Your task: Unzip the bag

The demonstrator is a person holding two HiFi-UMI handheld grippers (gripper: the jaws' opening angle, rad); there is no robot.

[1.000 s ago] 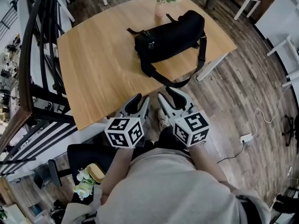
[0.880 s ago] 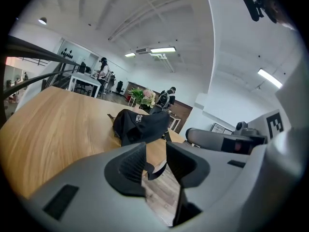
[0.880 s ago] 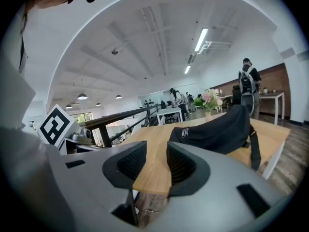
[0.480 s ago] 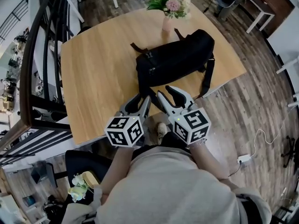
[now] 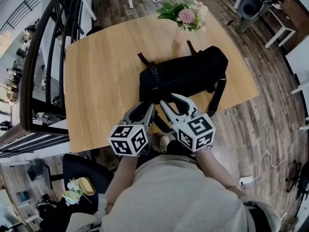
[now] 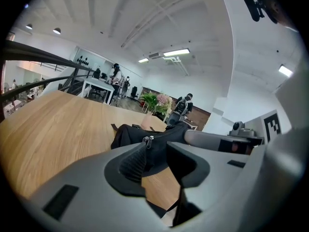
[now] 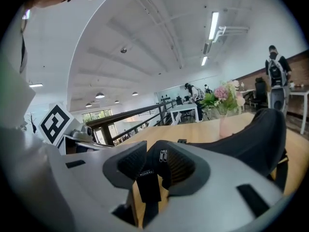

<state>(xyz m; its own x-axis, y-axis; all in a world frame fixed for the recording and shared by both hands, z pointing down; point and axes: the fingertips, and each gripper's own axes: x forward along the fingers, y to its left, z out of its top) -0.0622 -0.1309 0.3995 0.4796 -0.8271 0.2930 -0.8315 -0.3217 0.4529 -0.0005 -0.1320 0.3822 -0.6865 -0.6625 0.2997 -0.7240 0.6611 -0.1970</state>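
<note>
Right, the wooden table (image 5: 104, 76) fills the upper middle of my head view. The black bag (image 5: 186, 74) lies on it on its side, stretching from the centre toward the upper right, with its shoulder strap (image 5: 217, 93) looping down over the table's near edge.

Both tongs sit in the lower centre of the frame, side by side and pointing up at the bag's near edge. The left tongs (image 5: 143, 109) stand partly open with nothing pinched. In the left gripper view (image 6: 157, 151) the bag (image 6: 128, 132) shows through the gap, beyond the pads. The right tongs (image 5: 174, 102) are parted about as much, with their tips over the near edge of the bag. In the right gripper view (image 7: 155, 161) a black labelled tab (image 7: 145, 175) of the bag hangs in the gap, and neither pad presses on it. From the head view I cannot tell whether either tip touches the fabric.

A pink vase (image 5: 179, 34) of flowers (image 5: 186, 13) stands just behind the bag, at the top of the frame.

A pair of silver zipper pulls (image 7: 163, 156) sits straight ahead of the right tongs' gap, and the same kind of pull (image 6: 148, 140) shows at the mouth of the left tongs. The zip looks closed.
</note>
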